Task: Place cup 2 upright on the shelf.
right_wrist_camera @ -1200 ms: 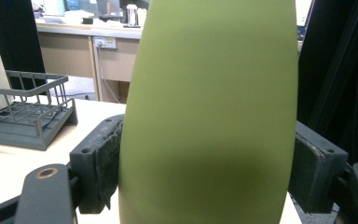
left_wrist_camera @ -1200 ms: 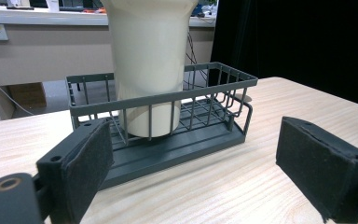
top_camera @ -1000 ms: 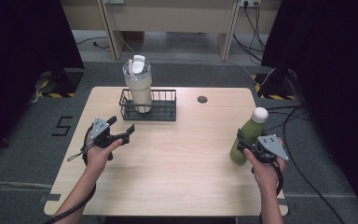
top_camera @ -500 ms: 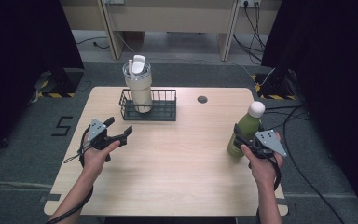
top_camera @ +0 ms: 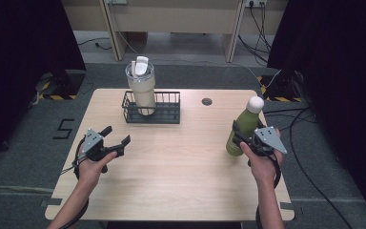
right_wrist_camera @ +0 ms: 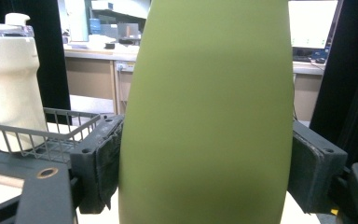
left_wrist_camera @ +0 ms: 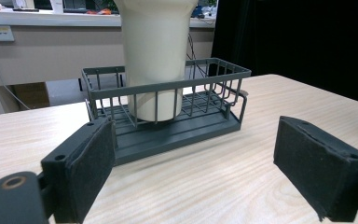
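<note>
- My right gripper [top_camera: 243,138] is clamped on the green bottle [top_camera: 240,131]; in the right gripper view both pads press its sides [right_wrist_camera: 205,116].
- Bottle sits near the table's [top_camera: 186,176] right edge, tilted a bit, white cap [top_camera: 255,103] pointing away from me. I can't tell if its base touches the wood (hand hides it).
- My left gripper [top_camera: 118,142] is at the left of the table, nothing between the jaws. They've just been closing in but are apart (wide gap in the left gripper view, bare wood between the pads [left_wrist_camera: 91,163]).
- Left gripper faces the wire basket [top_camera: 169,114], near it, not touching.
- Basket is at the back of the table, left of middle; cream tumbler [top_camera: 141,90] stands upright in its left end, white lid [top_camera: 141,67] on top.
- Small dark round hole [top_camera: 207,101] in the tabletop right of the basket.
- Bottle and basket are well apart.
</note>
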Available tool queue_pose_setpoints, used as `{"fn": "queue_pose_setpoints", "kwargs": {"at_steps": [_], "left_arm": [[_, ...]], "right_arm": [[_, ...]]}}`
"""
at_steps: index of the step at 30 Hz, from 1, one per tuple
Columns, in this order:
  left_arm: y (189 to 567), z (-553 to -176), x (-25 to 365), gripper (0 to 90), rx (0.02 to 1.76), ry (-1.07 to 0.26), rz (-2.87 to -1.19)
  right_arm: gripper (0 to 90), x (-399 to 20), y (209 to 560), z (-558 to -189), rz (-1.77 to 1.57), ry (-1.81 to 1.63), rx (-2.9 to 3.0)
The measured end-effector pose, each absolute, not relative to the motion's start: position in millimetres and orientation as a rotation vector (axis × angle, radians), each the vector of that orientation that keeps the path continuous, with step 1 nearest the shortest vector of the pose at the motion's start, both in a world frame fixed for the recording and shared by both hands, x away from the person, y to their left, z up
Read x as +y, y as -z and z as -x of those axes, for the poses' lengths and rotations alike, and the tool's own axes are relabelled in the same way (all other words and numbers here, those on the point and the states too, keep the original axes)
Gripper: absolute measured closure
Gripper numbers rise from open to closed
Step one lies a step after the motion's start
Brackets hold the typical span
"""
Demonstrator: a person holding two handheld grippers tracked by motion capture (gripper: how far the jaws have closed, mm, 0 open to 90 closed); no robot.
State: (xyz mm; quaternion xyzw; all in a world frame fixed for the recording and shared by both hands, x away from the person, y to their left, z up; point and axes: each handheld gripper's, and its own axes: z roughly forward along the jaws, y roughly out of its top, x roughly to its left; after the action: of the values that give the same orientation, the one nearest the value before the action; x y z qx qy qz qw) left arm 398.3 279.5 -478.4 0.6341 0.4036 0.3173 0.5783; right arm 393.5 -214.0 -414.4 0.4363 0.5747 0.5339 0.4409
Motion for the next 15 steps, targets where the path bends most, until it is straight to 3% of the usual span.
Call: {"fn": "queue_pose_setpoints", "kwargs": {"at_steps": [15], "left_arm": [[483.5, -378.6, 290.3, 12.8, 0.960, -0.745, -1.477]], "right_arm": [[23.6, -196.9, 405.5, -403.5, -1.057, -1.361, 1.426]]}}
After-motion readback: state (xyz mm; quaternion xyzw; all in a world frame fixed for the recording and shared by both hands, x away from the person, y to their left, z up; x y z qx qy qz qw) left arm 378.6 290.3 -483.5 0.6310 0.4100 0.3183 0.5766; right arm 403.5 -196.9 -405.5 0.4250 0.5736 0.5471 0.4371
